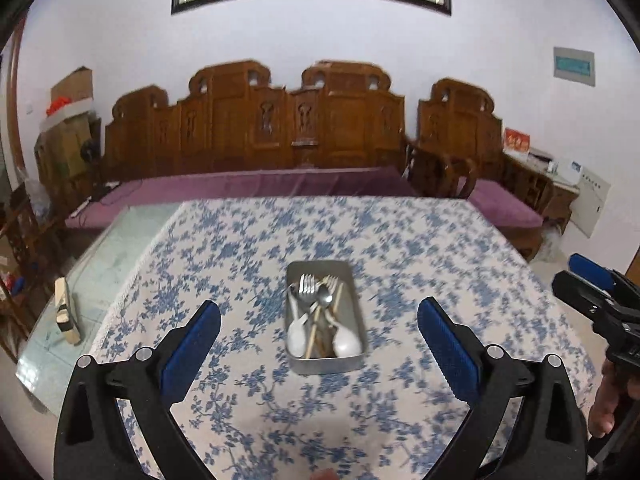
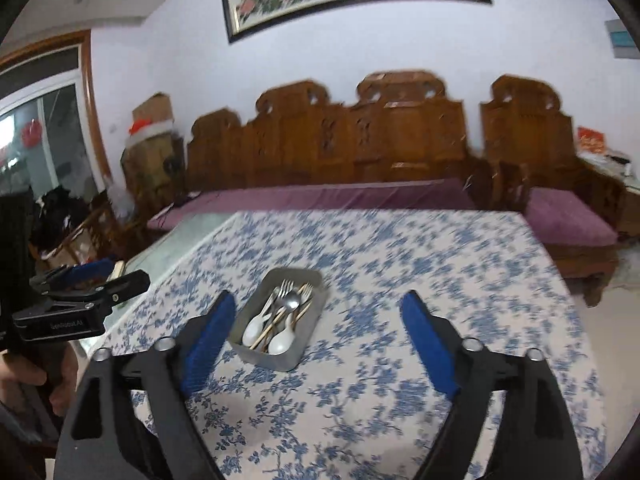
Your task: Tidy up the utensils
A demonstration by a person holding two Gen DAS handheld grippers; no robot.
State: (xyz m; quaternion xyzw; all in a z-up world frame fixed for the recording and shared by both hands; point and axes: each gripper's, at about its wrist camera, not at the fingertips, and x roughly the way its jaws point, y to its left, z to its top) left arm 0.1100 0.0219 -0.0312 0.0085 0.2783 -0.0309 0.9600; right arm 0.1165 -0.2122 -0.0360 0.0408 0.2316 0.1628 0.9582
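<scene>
Both tongs, the left gripper [image 1: 319, 330] and right gripper [image 2: 318, 322], hang spread wide and empty above the blue-flowered tablecloth [image 1: 420, 248], probably lining up for a grab. The rectangular grey metal tray [image 1: 357, 312] sits mid-table, with steel forks [image 1: 307, 285], white plastic spoons [image 1: 297, 334] and wooden chopsticks [image 1: 313, 334] jumbled together.

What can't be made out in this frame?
- Utensil count in the metal tray: overlapping, blurred, both views.
- Chopsticks: lower ends hidden by white spoons.
- Object at table's left edge: too small, left view.
- Right tool: cut off, left view.
</scene>
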